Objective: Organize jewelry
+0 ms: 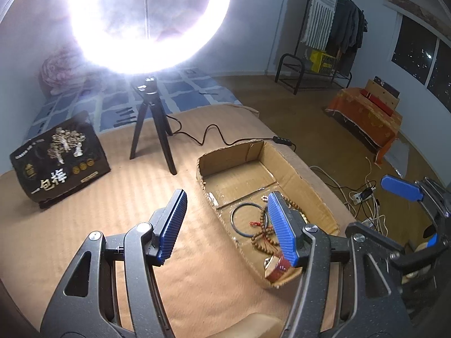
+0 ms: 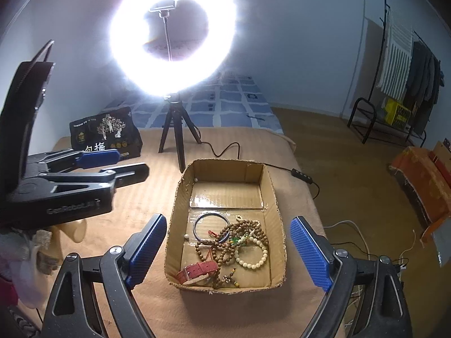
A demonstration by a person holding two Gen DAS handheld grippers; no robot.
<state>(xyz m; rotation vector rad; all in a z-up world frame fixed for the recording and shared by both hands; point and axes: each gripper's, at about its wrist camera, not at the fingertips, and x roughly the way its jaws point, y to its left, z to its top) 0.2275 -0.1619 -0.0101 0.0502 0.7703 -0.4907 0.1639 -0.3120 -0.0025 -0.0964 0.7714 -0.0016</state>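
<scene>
Both tools stand with their blue pads spread and nothing between them: the right gripper (image 2: 228, 250) straddles the near end of one cardboard box (image 2: 174, 205), and the left gripper (image 1: 228, 225) hangs beside that box's left wall. Inside lie one red watch strap (image 2: 198, 271), one pale bead bracelet (image 2: 252, 255), a tangle of brown bead strands (image 2: 225, 242) I cannot count, and one dark bangle (image 2: 210, 226). The left tool's body reads "GenRobot.AI". Farther back sit one black bag (image 1: 60, 159) printed "一包梅" and one lit ring light (image 2: 172, 32) on its tripod.
</scene>
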